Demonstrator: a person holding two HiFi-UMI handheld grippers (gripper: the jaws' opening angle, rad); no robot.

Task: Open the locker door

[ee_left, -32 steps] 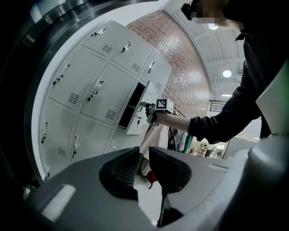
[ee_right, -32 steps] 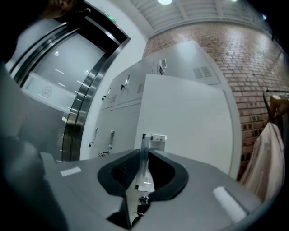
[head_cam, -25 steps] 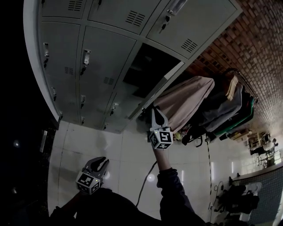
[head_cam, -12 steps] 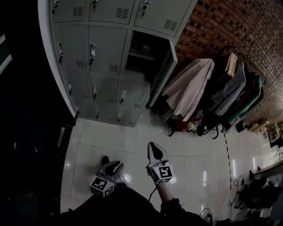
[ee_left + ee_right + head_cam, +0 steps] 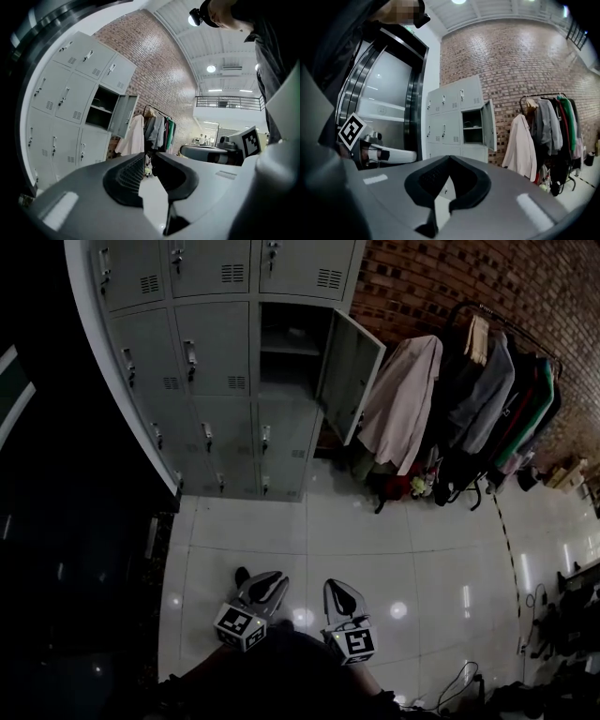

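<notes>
The grey locker bank (image 5: pixel 220 352) fills the top of the head view. One locker door (image 5: pixel 350 374) stands swung open to the right, baring a dark compartment (image 5: pixel 286 343) with a shelf. Both grippers are low and close to the person's body, far from the lockers. The left gripper (image 5: pixel 271 581) holds nothing, and a narrow gap shows between its tips (image 5: pixel 149 157). The right gripper (image 5: pixel 338 589) is shut with its tips touching (image 5: pixel 449 158) and nothing between them. The open door (image 5: pixel 490 124) also shows in the right gripper view, and the same door (image 5: pixel 123 115) in the left gripper view.
A clothes rack (image 5: pixel 473 390) with hanging coats stands right of the lockers against a brick wall (image 5: pixel 441 277). Pale glossy floor tiles (image 5: pixel 394 540) lie between me and the lockers. A cable (image 5: pixel 461 676) lies at the lower right. A dark glass wall (image 5: pixel 37 484) runs along the left.
The right gripper has come away from the open door's edge and dropped down beside the left one. The view has backed off from the lockers, and the door now hangs wide open.
</notes>
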